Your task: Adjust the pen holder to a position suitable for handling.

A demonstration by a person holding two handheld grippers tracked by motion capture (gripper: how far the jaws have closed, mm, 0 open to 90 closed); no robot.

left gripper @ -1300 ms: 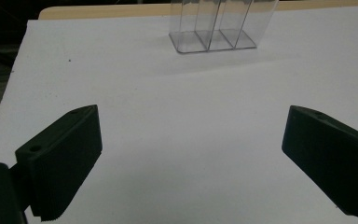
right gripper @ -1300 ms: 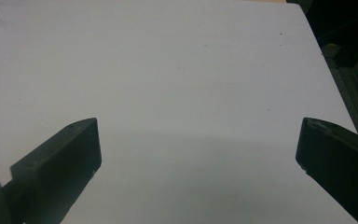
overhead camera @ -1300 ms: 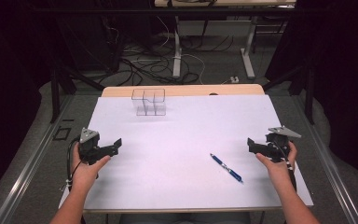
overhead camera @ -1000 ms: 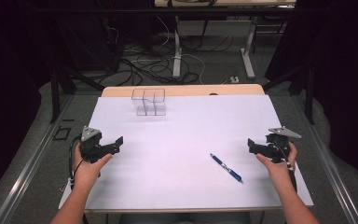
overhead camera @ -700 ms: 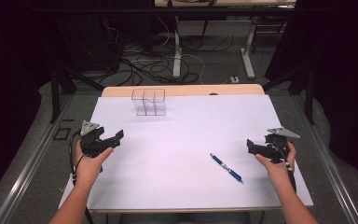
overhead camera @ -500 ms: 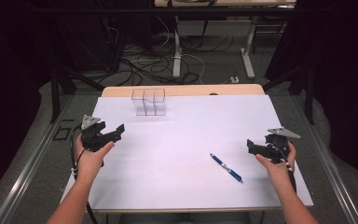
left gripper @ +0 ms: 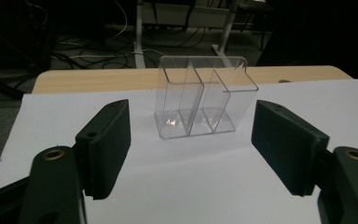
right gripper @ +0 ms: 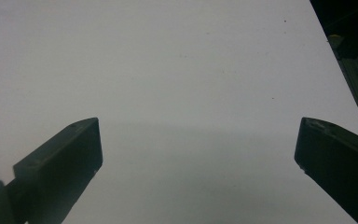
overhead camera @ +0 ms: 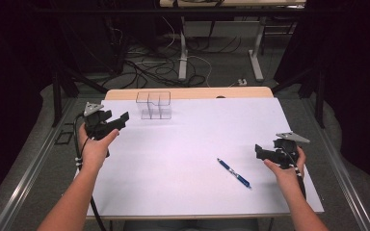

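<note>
A clear plastic organizer [overhead camera: 153, 105] with upright dividers stands at the far left-middle of the white table [overhead camera: 197, 144]. My left gripper [overhead camera: 123, 118] hovers just left of it, pointed toward it. In the left gripper view the organizer [left gripper: 200, 98] stands ahead, beyond the fingertips, with nothing between the jaws; they have just been closing and still stand apart, open [left gripper: 191, 140]. A blue pen [overhead camera: 234, 173] lies on the table right of centre. My right gripper [overhead camera: 259, 152] rests at the right edge, open, with only bare table between its jaws [right gripper: 198, 149].
A wooden strip [overhead camera: 188, 93] runs along the table's far edge. Beyond it are table legs and loose cables [overhead camera: 173, 67] on the floor. Metal rails [overhead camera: 24, 178] flank the table.
My left gripper has risen and moved forward toward the organizer, and its jaws have narrowed. The right hand and the pen have stayed put.
</note>
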